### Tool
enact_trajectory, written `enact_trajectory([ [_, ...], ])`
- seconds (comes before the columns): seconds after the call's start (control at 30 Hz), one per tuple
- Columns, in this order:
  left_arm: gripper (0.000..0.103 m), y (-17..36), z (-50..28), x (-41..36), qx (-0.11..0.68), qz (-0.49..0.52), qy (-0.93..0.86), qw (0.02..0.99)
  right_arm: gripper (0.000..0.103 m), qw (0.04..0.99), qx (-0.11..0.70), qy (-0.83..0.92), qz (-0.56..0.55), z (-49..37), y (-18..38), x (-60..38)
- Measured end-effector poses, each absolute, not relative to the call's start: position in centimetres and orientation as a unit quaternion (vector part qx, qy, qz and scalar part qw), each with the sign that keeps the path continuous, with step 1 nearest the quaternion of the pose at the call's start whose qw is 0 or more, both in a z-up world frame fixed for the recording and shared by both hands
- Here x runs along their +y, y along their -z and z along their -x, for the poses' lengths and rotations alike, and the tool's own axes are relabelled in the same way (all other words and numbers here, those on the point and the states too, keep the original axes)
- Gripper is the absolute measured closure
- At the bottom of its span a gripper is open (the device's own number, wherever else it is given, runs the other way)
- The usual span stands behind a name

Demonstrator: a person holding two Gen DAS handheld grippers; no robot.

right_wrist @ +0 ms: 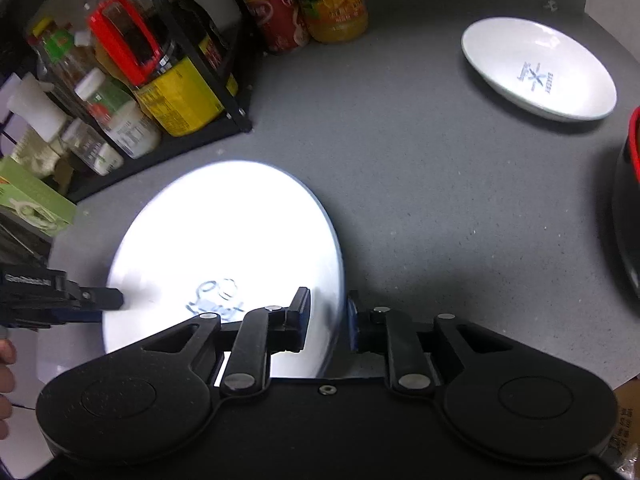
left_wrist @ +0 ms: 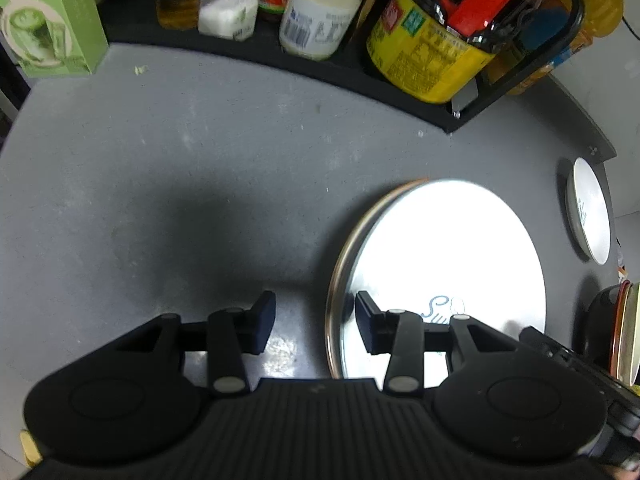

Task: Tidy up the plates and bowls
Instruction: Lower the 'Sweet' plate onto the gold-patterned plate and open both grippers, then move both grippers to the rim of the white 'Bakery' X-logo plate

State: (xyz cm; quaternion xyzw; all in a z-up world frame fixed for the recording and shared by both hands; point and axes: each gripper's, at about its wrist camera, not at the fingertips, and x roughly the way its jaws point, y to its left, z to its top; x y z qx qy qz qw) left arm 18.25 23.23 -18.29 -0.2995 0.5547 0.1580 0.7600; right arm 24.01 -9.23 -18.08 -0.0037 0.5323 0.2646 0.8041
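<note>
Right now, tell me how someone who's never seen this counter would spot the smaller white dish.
Start at the black condiment rack along the back of the grey counter; past the orange juice bottle lies the smaller white dish by itself. Unlike the large white plate between the grippers, it's oval with a blue mark in its centre.

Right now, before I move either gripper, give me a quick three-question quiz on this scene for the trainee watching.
1. True or false: the left gripper is open.
2. The small white dish sits: A) stacked on the large white plate; B) on the counter, apart from that plate; C) held in a gripper.
3. Fill in: the right gripper has one finger on either side of the large white plate's ____.

Key: 1 true; 2 B; 3 rim.
</note>
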Motion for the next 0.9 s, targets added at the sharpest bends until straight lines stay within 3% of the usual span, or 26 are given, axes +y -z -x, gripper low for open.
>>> enact_trajectory([
  [0.03, 0.061, 18.0, -18.2, 23.3, 0.550, 0.301, -0.160, 0.763, 0.073, 0.802, 0.533, -0.269, -0.002, -24.1, 17.7, -9.4],
  [0.1, 0.061, 17.3, -18.3, 23.3, 0.543, 0.303, -0.157, 0.767, 0.053, 0.806, 0.529, -0.265, -0.003, -24.2, 17.0, -9.6],
  [0.23, 0.058, 15.7, -19.0, 22.5, 0.533, 0.298, -0.138, 0.780, 0.049, 0.815, 0.515, -0.267, -0.001, -24.3, 15.7, -10.0],
  [0.5, 0.046, 12.6, -20.9, 19.5, 0.516, 0.253, -0.111, 0.811, 0.010, 0.832, 0.494, -0.251, -0.006, -24.8, 13.6, -11.2],
  [0.6, 0.044, 11.8, -21.6, 18.4, 0.510, 0.244, -0.105, 0.818, 0.003, 0.844, 0.480, -0.240, -0.012, -25.1, 12.8, -12.0],
  [0.9, 0.020, 9.9, -24.1, 15.2, 0.496, 0.241, -0.075, 0.831, 0.001, 0.859, 0.461, -0.218, -0.046, -26.2, 11.0, -15.4],
])
